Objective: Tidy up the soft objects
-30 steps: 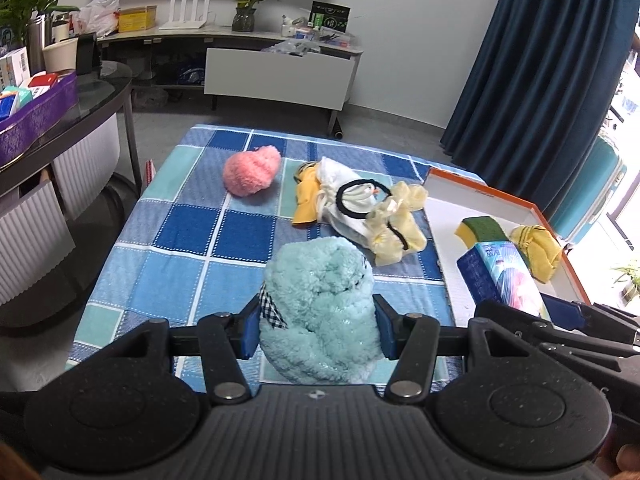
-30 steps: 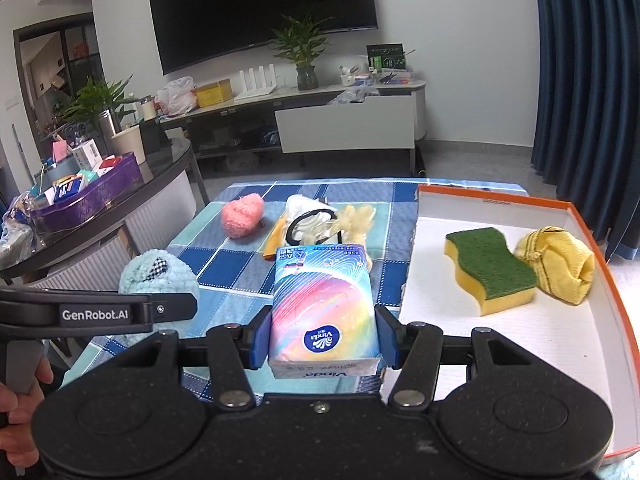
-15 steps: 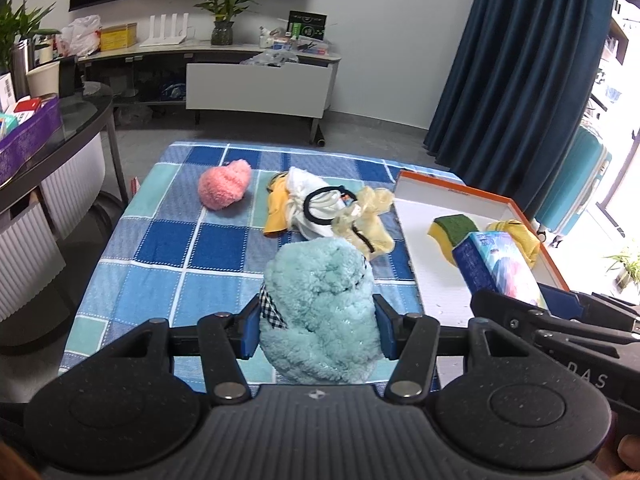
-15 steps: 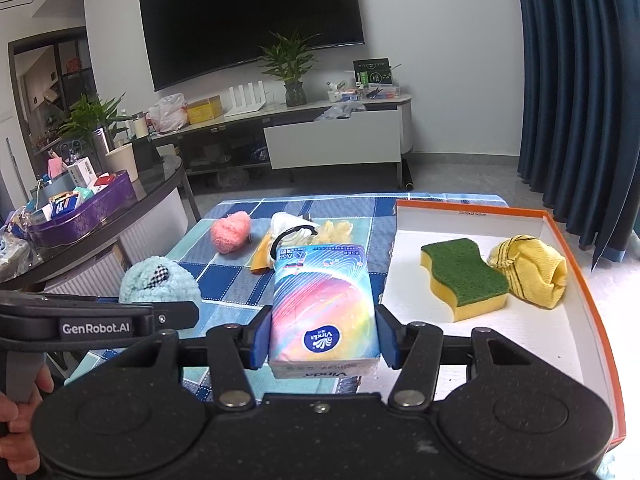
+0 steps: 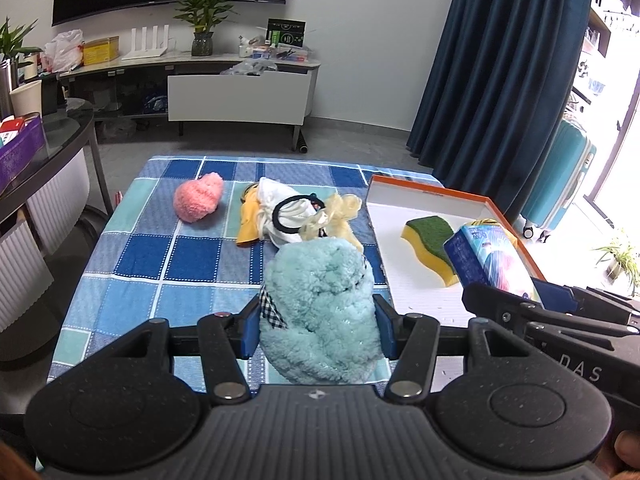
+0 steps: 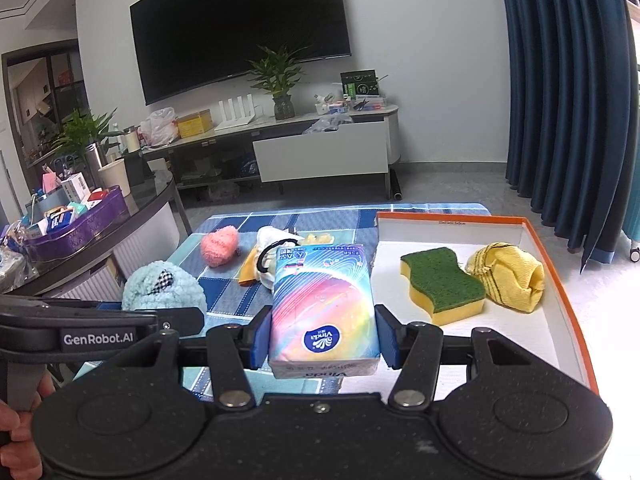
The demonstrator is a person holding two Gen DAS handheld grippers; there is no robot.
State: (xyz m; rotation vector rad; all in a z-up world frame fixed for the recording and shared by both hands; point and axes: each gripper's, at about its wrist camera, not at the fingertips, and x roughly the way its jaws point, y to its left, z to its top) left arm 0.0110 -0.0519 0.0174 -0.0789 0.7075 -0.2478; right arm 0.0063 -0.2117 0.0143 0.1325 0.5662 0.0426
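L gripper (image 5: 318, 326) pinches the teal plush (image 5: 320, 312) btwn its pads, above the checked cloth (image 5: 160, 264). R gripper (image 6: 322, 338) clamps the tissue pack (image 6: 324, 304), held near the tray's (image 6: 560, 280) left edge. Ahead of R gripper in the tray: sponge (image 6: 440, 280) and yellow cloth (image 6: 508, 276); ahead of L gripper lie the pink ball (image 5: 198, 202) and scrunchie pile (image 5: 296, 212).

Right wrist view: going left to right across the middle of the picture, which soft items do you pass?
Fluffy teal ball in the left gripper → pink pom-pom → tissue pack in the right gripper → green-and-yellow sponge → yellow cloth.
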